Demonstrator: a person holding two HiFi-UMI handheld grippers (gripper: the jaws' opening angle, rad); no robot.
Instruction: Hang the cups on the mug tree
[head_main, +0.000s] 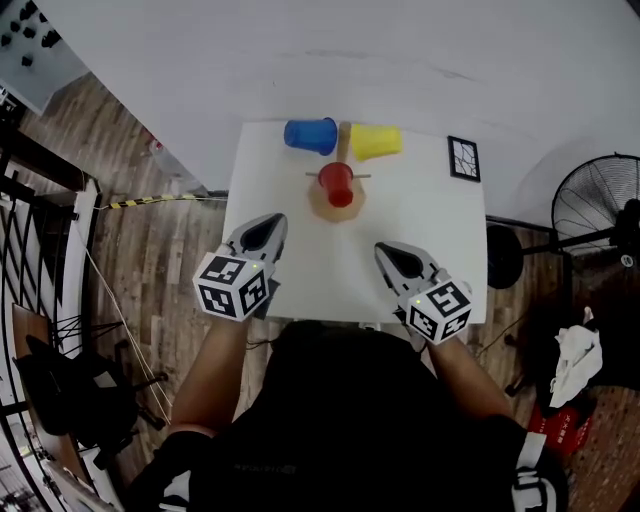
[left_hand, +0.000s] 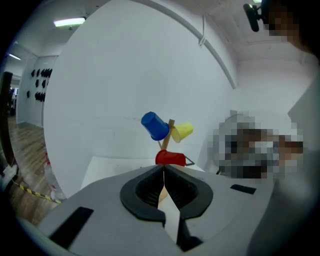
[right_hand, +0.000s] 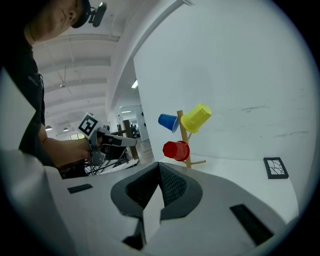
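1. I see the mug tree (head_main: 322, 208) standing toward the far side of the white surface (head_main: 300, 262), with all three cups on it.
2. The red cup (head_main: 337, 183) hangs on the near side of the mug tree, low down, lying sideways over its round wooden base.
3. The blue cup (head_main: 311, 135) hangs high on the mug tree's left branch, tilted with its mouth toward the post.
4. The yellow cup (head_main: 375, 141) hangs high on the right branch, opposite the blue one and just beside it.
5. My left gripper (left_hand: 163, 172) is fully closed, pads meeting, with nothing between them. It hovers well short of the mug tree, to its near left, pointing at it.
6. My right gripper (right_hand: 160, 172) is likewise closed and empty, well short of the mug tree on its near right.
7. A small black-framed patterned card (head_main: 463, 158) lies on the surface, right of the mug tree near the edge.
8. A floor fan (head_main: 598, 205) stands off the surface, farther right of the mug tree.
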